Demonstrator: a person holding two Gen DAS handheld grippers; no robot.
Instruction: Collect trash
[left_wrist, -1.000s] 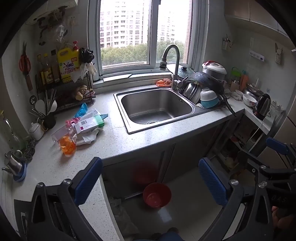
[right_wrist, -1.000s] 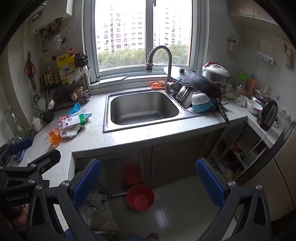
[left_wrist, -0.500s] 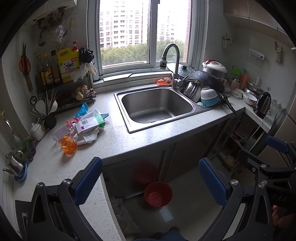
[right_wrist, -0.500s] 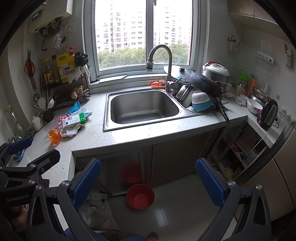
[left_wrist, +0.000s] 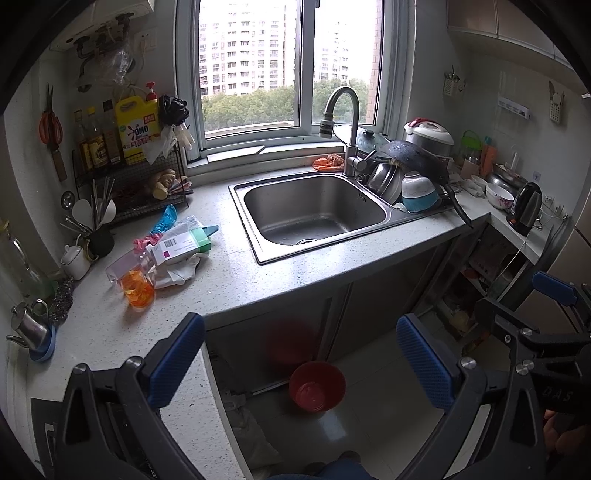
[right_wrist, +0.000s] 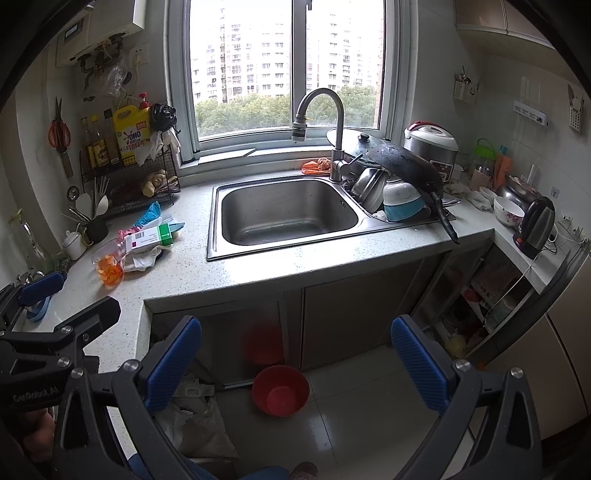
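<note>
A heap of trash lies on the speckled counter (left_wrist: 240, 280) left of the sink: a white and green carton (left_wrist: 181, 245) (right_wrist: 149, 236), crumpled white paper (left_wrist: 177, 271), an orange plastic bag (left_wrist: 138, 291) (right_wrist: 109, 271), blue and pink wrappers (left_wrist: 164, 219). My left gripper (left_wrist: 301, 360) is open and empty, held above the floor in front of the counter, well short of the heap. My right gripper (right_wrist: 295, 360) is open and empty, to the right of the left one. A red bucket (left_wrist: 317, 386) (right_wrist: 280, 389) stands on the floor below.
The steel sink (left_wrist: 314, 214) with a tall tap (left_wrist: 345, 125) sits mid-counter. A dish rack with a black wok (left_wrist: 417, 162) and bowls is right of it. A wire shelf with bottles (left_wrist: 125, 162) stands at the back left. A white bag (right_wrist: 199, 417) lies on the floor.
Both grippers have drifted back and up slightly, so the counter looks a little further off. Nothing on the counter has moved and both grippers stay open.
</note>
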